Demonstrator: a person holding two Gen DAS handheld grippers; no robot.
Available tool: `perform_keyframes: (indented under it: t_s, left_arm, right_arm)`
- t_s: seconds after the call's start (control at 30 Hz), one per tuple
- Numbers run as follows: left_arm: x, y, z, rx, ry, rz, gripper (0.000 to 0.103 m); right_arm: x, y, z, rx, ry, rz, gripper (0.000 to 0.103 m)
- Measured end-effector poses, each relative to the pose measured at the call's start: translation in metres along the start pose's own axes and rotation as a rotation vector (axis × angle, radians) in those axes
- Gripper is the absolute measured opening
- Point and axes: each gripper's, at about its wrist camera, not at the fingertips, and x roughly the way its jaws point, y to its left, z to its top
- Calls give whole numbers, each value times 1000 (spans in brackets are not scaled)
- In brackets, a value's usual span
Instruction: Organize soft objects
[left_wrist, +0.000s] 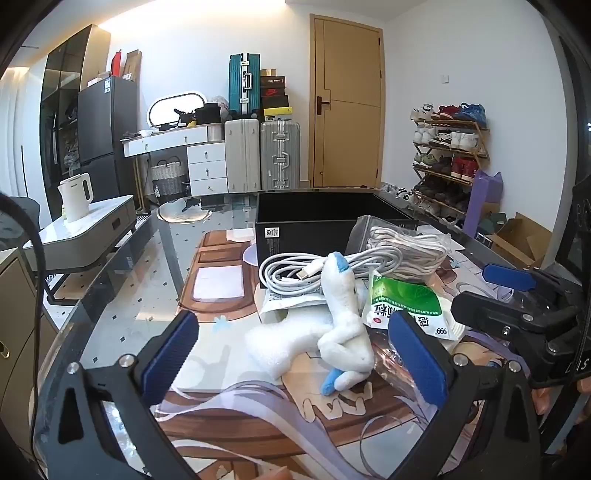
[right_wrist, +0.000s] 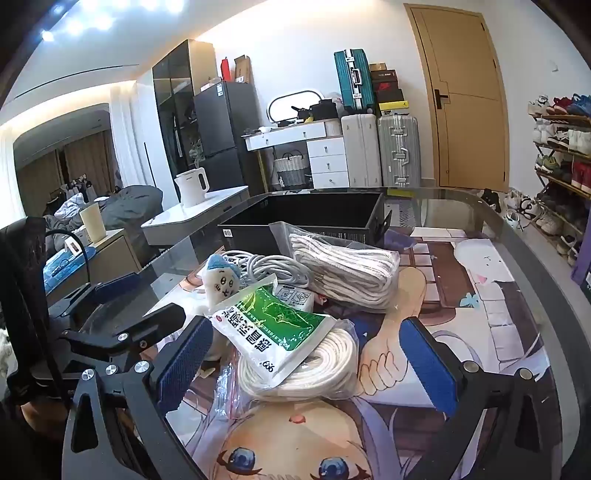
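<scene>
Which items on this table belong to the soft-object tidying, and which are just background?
Job items:
plush toy
green-and-white packet
bagged white cloths
coiled white rope
white cable bundle
black box

Just lying about:
white kettle
suitcases
shoe rack

Left gripper (left_wrist: 295, 354) & right gripper (right_wrist: 314, 362): jaws wide open, angled down.

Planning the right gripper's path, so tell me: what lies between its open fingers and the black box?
In the right wrist view: the green-and-white packet on a coiled white rope, then the bagged white cloths, before the black box.
</scene>
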Motion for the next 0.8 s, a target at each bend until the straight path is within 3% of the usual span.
perform_keyframes:
  t_s: [0.8]
  left_arm:
    - [4, 7, -2, -14, 15, -2, 103]
  right_arm:
    - [3, 2, -2, -22, 10, -7, 102]
